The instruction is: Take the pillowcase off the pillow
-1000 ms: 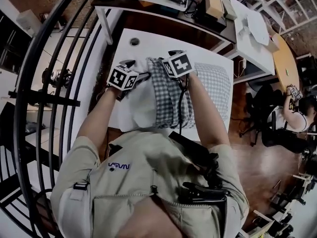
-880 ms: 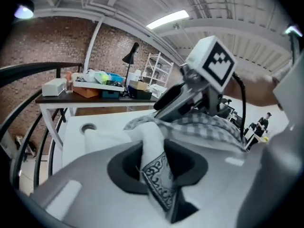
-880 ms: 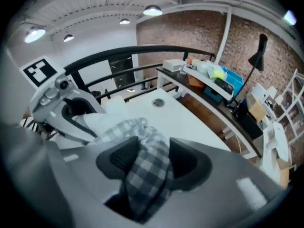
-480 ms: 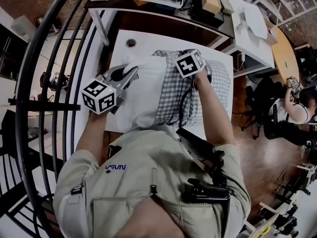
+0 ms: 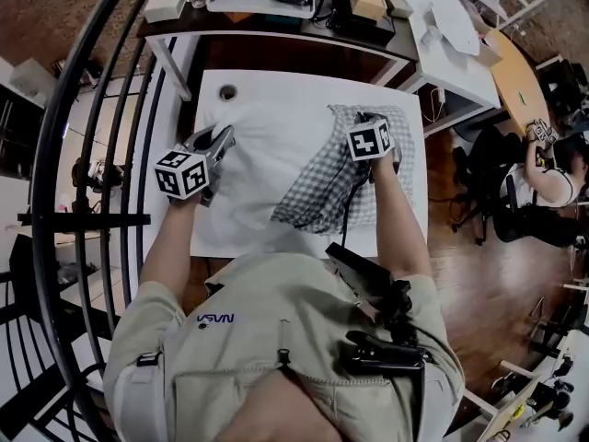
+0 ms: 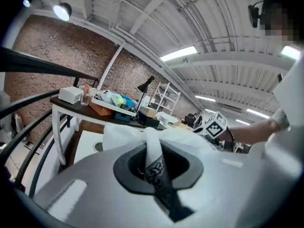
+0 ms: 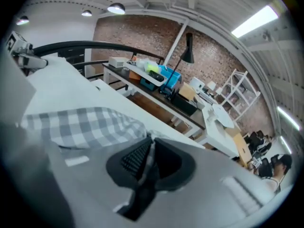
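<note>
While both jaws are clenched, I'm holding opposite ends. The left gripper (image 5: 219, 139) pinches white fabric of the pillow (image 5: 267, 164) at 9 o'clock, and the right gripper (image 5: 366, 122) pinches the checked pillowcase (image 5: 327, 182) at 3 o'clock. Pillow lies on the counter (image 5: 294, 83), long axis 9-to-3, case bunched over its 3 o'clock end. My read: right pulls toward 3, left anchors.

Black railing (image 5: 83, 219) runs close along the left side of the white table (image 5: 267, 83), leaving only a narrow passage. A cluttered desk (image 5: 276, 28) blocks the far side. The pillow (image 5: 258, 182) and pillowcase (image 5: 322, 178) cover the middle and right. The far strip is bare.
</note>
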Available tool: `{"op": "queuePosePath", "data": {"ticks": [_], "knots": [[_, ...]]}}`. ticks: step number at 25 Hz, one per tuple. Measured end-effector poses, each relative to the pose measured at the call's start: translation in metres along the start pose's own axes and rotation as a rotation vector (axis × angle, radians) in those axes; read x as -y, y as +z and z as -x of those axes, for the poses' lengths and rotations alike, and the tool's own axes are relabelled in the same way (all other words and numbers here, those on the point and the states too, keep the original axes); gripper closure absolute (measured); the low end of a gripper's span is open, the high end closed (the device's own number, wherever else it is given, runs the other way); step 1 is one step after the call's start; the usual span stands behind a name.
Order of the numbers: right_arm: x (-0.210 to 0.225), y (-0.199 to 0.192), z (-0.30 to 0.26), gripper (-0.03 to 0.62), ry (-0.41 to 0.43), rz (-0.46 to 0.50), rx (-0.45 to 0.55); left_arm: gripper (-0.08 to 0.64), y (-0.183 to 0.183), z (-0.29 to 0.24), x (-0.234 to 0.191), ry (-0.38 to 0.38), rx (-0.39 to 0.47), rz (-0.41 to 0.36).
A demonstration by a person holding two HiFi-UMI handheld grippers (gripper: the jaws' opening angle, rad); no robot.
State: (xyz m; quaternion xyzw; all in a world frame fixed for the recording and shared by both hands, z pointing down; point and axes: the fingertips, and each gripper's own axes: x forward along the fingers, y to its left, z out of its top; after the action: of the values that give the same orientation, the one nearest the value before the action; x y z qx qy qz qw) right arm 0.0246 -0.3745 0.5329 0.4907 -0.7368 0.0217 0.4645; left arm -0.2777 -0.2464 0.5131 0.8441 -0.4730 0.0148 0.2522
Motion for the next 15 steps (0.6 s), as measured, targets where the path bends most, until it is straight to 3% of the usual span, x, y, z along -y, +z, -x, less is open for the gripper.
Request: {"op": "queuePosePath", "data": {"ticks": [4,8,12,15], "knots": [[0.0,0.004,0.017,0.531,-0.017,-0.065,0.08,0.443,-0.005,-0.01,-0.002,0.018,-0.012,-0.082],[-0.004,0.014,0.052,0.503,-0.014,-0.178,0.197,0.288,0.01,-0.002,0.008,0.055,0.021,-0.165],[-0.026,0.011,0.1,0.503,0.041,-0.272,0.337,0.262,0.018,0.019,0.052,0.078,0.071,-0.289],[-0.072,-0.005,0.137,0.489,0.164,-0.287,0.391,0.262,-0.021,0.035,0.086,0.088,-0.003,-0.362]]}}
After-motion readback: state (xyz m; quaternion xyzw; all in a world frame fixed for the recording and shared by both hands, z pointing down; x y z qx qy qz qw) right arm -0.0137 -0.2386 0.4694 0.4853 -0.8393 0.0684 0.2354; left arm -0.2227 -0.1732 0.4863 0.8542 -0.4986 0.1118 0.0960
